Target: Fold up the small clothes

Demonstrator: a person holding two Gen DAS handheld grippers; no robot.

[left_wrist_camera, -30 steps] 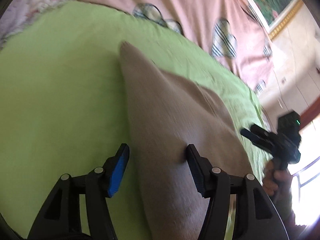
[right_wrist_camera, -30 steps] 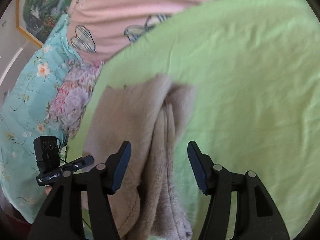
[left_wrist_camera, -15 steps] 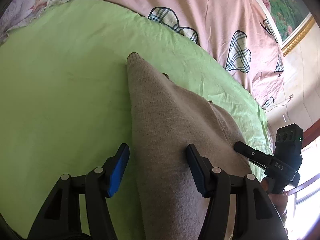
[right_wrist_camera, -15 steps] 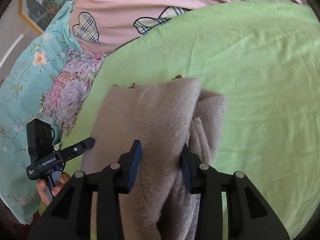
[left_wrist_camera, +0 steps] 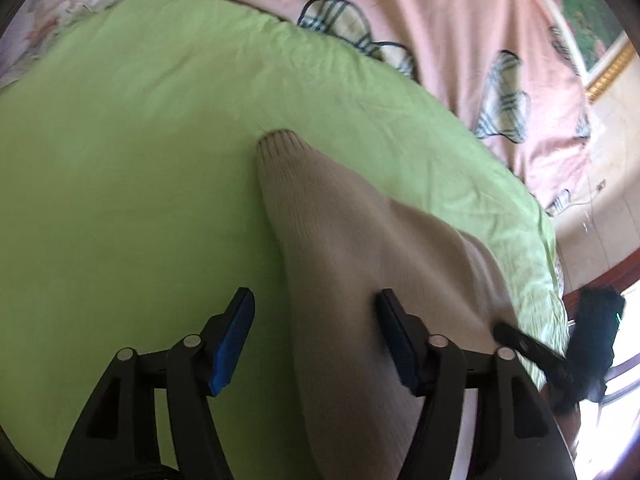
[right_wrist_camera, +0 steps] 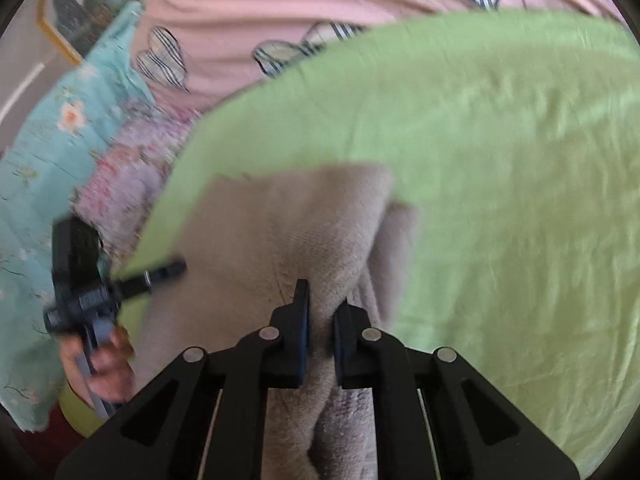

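A beige knitted garment lies on the green bed sheet, its ribbed cuff end pointing away. My left gripper hovers low over its near part; its jaws are closing, with the garment's left edge between the blue pads and no squeeze showing. In the right wrist view my right gripper is shut on a raised fold of the same garment, which bunches around the pads. Each gripper shows in the other's view: the right gripper at the garment's right edge, the left gripper at its left edge.
A pink quilt with plaid hearts lies beyond the green sheet. Floral bedding in teal and pink borders the left side. A person's hand holds the left gripper's handle. A framed picture hangs on the wall.
My right gripper has closed its jaws onto the fold of the beige garment. The left gripper has slid along the garment, and the cuff end now sits lower in its view.
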